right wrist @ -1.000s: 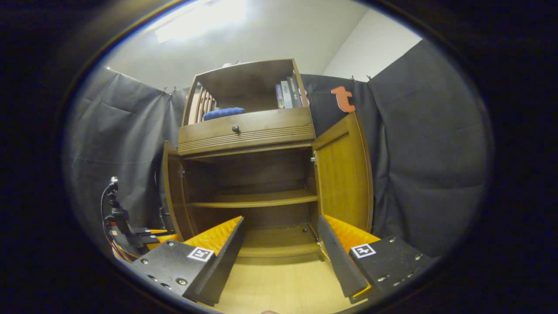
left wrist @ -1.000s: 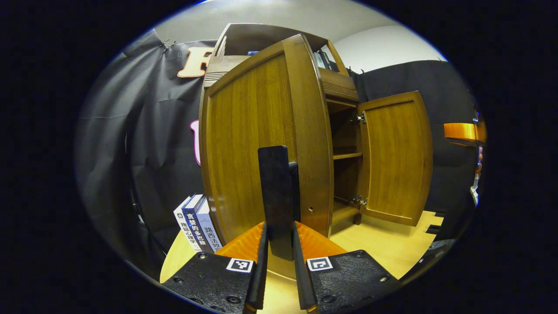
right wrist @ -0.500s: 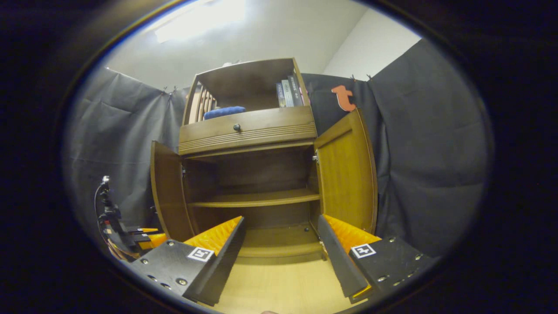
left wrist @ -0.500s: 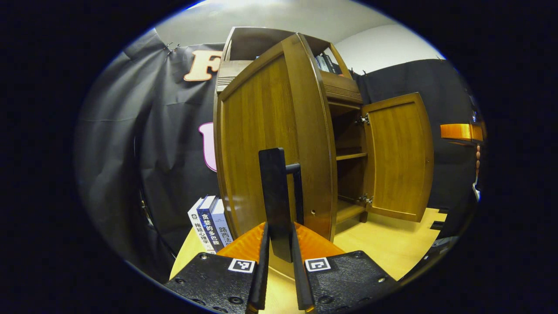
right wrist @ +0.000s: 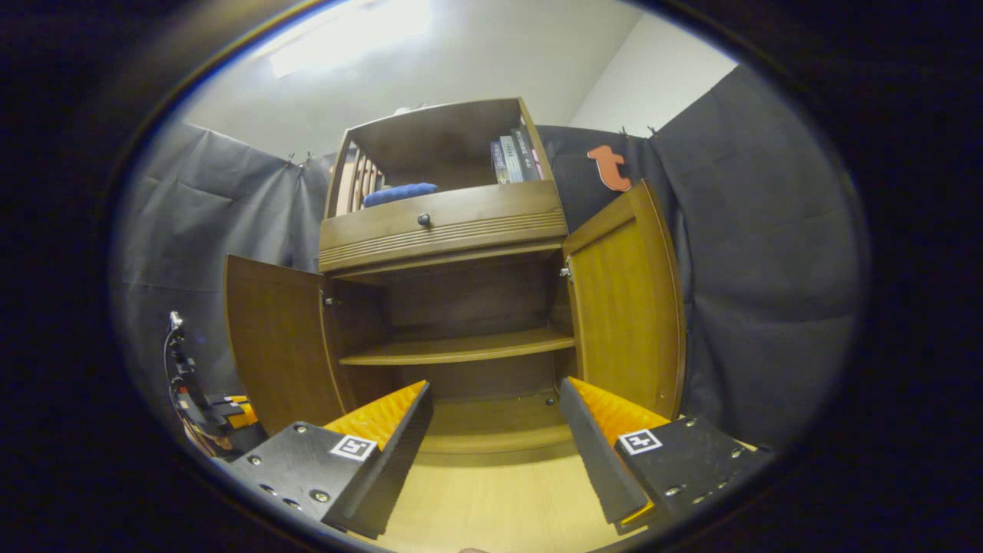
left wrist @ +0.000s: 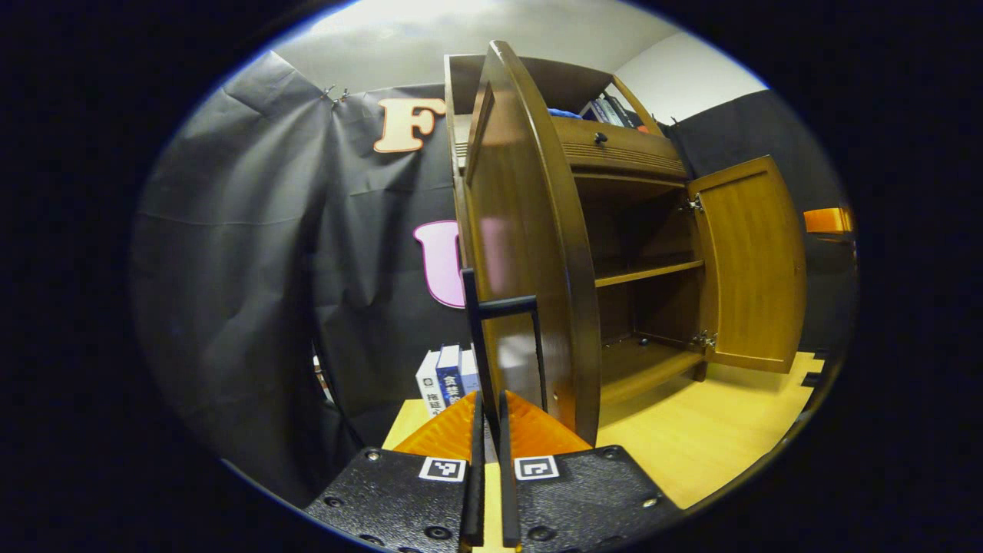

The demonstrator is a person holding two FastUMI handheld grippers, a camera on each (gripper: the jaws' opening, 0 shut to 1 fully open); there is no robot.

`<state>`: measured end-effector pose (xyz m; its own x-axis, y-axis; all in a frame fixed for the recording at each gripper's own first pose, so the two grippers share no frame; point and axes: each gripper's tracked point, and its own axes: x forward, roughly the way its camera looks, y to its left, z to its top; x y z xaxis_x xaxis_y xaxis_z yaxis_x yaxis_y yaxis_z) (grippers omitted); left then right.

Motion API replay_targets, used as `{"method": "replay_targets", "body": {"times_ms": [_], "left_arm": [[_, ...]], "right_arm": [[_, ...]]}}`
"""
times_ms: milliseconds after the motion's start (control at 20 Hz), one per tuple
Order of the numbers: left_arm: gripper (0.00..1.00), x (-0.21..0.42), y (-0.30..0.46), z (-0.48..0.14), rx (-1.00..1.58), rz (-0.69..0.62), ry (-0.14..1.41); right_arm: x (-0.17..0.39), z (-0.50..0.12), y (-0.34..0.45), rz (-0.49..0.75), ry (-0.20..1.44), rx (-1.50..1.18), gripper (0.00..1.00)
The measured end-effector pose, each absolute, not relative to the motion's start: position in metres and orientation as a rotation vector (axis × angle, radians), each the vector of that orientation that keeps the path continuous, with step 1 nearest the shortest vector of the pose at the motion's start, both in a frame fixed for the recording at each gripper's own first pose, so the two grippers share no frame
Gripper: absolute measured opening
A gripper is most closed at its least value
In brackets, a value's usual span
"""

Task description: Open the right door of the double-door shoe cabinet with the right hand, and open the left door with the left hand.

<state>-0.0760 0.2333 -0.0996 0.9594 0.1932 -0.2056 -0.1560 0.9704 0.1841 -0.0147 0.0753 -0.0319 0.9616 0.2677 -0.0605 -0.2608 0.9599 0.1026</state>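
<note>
Sideways, books [left wrist: 448, 380] with unreadable spine writing, tongs [left wrist: 488, 430] nearby

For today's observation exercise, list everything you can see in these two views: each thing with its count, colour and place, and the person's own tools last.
cabinet: one, brown wood, on the floor against the cloth wall.
left door: one, brown, swung open.
right door: one, brown, swung open.
handle: one, black, on the left door.
shelf: one, brown, bare, inside the cabinet.
drawer: one, brown with a dark knob, above the doors.
books: several, dark, top compartment at right.
blue thing: one, top compartment.
standing books: three, white and blue, beside the cabinet.
left tool: one, black and orange, shut on the handle.
right tool: one, black and orange, open, before the cabinet.
</note>
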Motion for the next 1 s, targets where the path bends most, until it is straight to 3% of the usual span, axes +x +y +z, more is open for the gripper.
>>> {"method": "replay_targets", "body": {"times_ms": [250, 600, 750, 850, 1000], "left_arm": [[0.0, -0.08, 0.255, -0.1, 0.103, 0.136, 0.221], [0.02, -0.079, 0.249, -0.098, 0.113, 0.124, 0.209], [0.07, -0.085, 0.244, -0.097, 0.12, 0.12, 0.207], [0.11, -0.094, 0.245, -0.089, 0.148, 0.142, 0.194], [0.09, -0.106, 0.245, -0.075, 0.182, 0.186, 0.184]], "right_arm": [[-0.015, -0.035, 0.079, 0.268, 0.077, 0.095, 0.98], [-0.015, -0.039, 0.068, 0.253, 0.083, 0.107, 0.99], [-0.015, -0.042, 0.064, 0.24, 0.083, 0.09, 0.99], [-0.014, -0.044, 0.064, 0.245, 0.086, 0.088, 0.99], [-0.014, -0.046, 0.065, 0.251, 0.092, 0.095, 0.98]]}}
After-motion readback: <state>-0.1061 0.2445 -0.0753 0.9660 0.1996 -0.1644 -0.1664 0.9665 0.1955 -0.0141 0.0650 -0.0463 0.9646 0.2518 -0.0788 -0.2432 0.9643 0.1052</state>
